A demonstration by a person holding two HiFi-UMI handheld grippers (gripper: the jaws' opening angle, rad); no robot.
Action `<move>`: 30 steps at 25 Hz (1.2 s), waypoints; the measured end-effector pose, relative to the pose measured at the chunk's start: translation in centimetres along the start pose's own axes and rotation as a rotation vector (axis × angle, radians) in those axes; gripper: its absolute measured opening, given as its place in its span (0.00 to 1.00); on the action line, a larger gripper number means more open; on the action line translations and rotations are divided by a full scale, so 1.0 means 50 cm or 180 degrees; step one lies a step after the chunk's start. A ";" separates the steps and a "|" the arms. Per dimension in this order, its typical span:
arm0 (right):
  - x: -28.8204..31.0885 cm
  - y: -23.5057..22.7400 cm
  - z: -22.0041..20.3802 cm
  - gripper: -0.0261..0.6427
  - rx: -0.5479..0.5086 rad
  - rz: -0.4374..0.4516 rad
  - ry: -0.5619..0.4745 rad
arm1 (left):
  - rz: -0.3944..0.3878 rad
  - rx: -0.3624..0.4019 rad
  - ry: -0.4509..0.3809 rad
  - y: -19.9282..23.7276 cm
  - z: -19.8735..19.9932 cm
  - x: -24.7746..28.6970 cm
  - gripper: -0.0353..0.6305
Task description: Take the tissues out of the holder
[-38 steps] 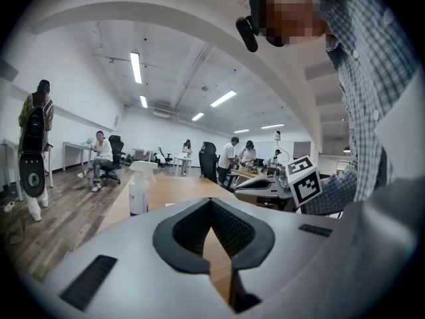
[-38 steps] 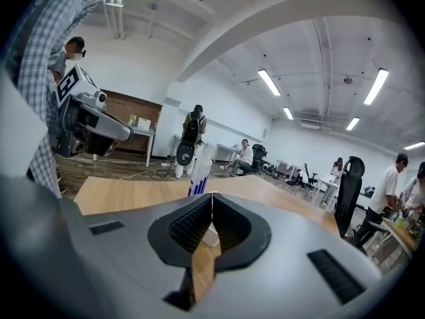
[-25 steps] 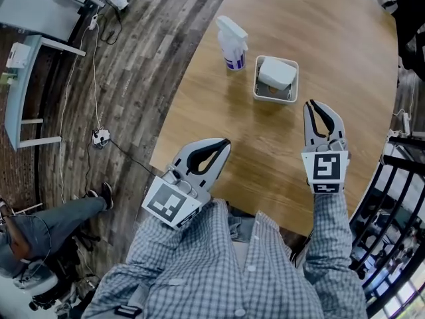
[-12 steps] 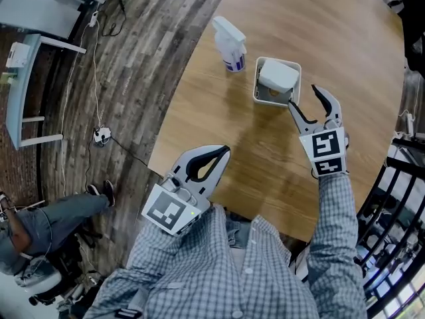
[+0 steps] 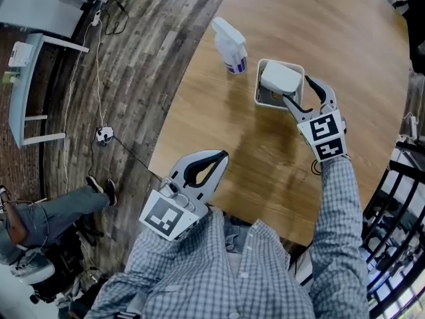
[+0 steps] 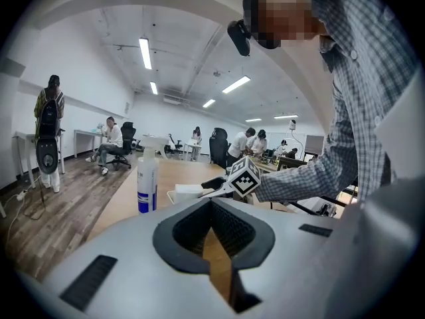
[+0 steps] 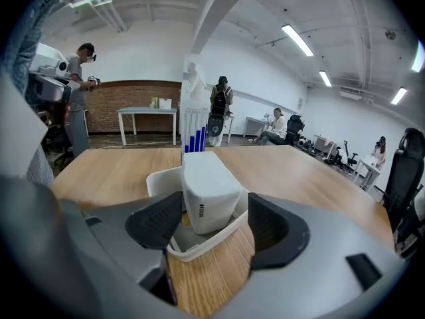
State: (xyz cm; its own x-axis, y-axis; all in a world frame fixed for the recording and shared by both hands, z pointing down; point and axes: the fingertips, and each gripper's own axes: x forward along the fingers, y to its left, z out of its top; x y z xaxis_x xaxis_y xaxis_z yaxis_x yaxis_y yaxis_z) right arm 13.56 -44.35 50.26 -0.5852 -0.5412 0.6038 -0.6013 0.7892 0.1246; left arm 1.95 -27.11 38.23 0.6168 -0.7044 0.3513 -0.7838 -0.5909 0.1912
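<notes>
Head view: a rounded wooden table (image 5: 332, 18) fills the upper right, with the person standing at its near edge. The left gripper (image 5: 221, 155) hangs over the near left edge of the table, well apart from everything on it. In the left gripper view its fingers (image 6: 234, 230) are closed tip to tip, with only the table surface showing through the gap behind the tips. The right gripper (image 5: 299, 90) is at the near right corner of the holder (image 5: 259, 84). Its fingers have just been opening and now stand wide apart.

The holder, a white open tray, sits away from the table's edges, just beside a spray bottle (image 5: 230, 45). The bottle stands upright on the side toward the table's curved left edge.

The tissues (image 5: 279, 78), a white wrapped pack, are inside the holder and rise above its rim. In the right gripper view the pack and the holder's near corner lie between the two dark ribbed pads. The left pad is just beside the pack and the right pad stands clear of it, so neither pad grips anything.
</notes>
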 end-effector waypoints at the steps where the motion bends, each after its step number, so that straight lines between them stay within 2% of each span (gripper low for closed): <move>1: 0.005 0.002 0.001 0.48 0.0003 0.0030 -0.0004 | 0.0005 -0.0025 0.0004 -0.001 -0.001 0.000 0.06; 7: 0.034 0.005 0.006 0.48 -0.0038 0.0108 -0.0058 | 0.0011 -0.0116 0.0034 -0.010 -0.007 0.006 0.06; 14: 0.042 0.001 0.012 0.47 -0.0139 -0.0023 -0.0118 | 0.0032 -0.0130 0.0051 -0.014 -0.011 -0.001 0.06; 21: 0.034 0.007 0.008 0.42 -0.0038 -0.0187 -0.0215 | 0.0033 -0.0138 0.0030 -0.015 -0.014 -0.009 0.06; 30: -0.016 -0.003 0.034 0.42 0.0077 -0.0423 -0.0395 | 0.0014 -0.0089 -0.0026 -0.022 -0.003 -0.035 0.06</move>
State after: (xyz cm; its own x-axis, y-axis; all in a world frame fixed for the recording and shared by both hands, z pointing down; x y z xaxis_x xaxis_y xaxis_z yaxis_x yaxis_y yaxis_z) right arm 13.19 -44.57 48.42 -0.5615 -0.6731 0.4813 -0.6899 0.7020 0.1768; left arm 1.73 -25.14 37.50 0.6138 -0.7102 0.3448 -0.7881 -0.5767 0.2152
